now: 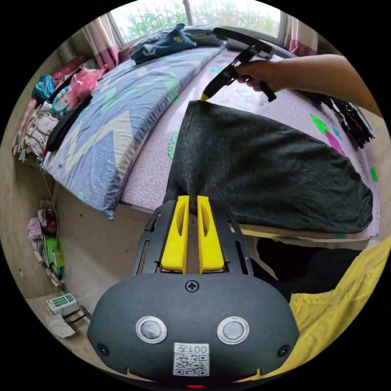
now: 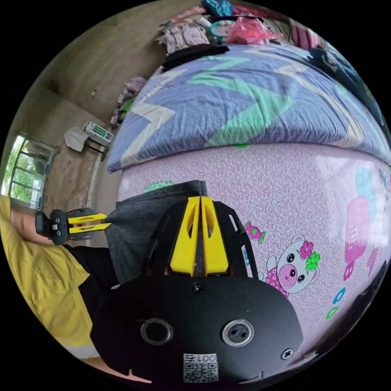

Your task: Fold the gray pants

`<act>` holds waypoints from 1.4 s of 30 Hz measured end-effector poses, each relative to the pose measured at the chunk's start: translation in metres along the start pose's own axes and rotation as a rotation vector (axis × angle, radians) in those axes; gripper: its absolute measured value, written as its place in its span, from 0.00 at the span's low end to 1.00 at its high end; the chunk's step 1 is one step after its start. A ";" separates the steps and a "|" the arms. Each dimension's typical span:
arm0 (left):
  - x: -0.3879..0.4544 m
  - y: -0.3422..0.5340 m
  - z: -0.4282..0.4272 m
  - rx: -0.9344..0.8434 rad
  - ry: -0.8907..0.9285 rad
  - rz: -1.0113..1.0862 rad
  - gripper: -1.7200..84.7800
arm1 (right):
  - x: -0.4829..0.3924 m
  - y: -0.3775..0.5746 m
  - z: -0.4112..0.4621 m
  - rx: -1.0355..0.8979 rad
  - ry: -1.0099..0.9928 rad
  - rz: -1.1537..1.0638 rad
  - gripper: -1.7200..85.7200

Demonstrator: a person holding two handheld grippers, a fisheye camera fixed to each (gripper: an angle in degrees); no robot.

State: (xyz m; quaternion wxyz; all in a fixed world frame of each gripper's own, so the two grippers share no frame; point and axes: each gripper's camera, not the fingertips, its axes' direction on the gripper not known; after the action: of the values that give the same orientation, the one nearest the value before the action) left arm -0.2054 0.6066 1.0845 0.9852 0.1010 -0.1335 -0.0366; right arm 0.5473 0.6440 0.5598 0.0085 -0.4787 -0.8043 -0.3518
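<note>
Left gripper view has the dark gray knit pants (image 1: 260, 171) lying across the centre of the frame on the pink patterned bed sheet (image 1: 150, 171), folded into a broad slab whose lower edge runs along the bed's side. The left gripper (image 1: 193, 197) sits at lower centre, its 2 yellow jaws nearly closed with gray cloth pinched in the narrow gap at a near corner of the pants. At the upper centre the right gripper (image 1: 203, 97), held by a hand (image 1: 260, 75), meets the far corner of the same edge.

Right gripper view puts the right gripper (image 2: 200, 198) at centre, its jaws pressed almost together with a thin strip of gray fabric between them; the left gripper (image 2: 106, 222) appears at the left edge, gripping the other corner.

Risk from here: both holds are only on corner fabric, so an uneven lift could slip a corner free or let the layers slide apart. The blue and green zigzag mattress (image 1: 110, 122) lies close beside the pants and could snag the swung edge.
</note>
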 end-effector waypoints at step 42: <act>-0.115 0.080 0.031 0.010 0.502 -0.421 0.00 | -0.209 0.025 0.086 -0.354 -0.110 -0.592 0.16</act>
State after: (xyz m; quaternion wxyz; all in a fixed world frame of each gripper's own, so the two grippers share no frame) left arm -0.3204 0.6905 1.1017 0.9576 0.1372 0.1371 -0.2130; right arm 0.7074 0.5413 0.4360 -0.2202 -0.2367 -0.8342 -0.4467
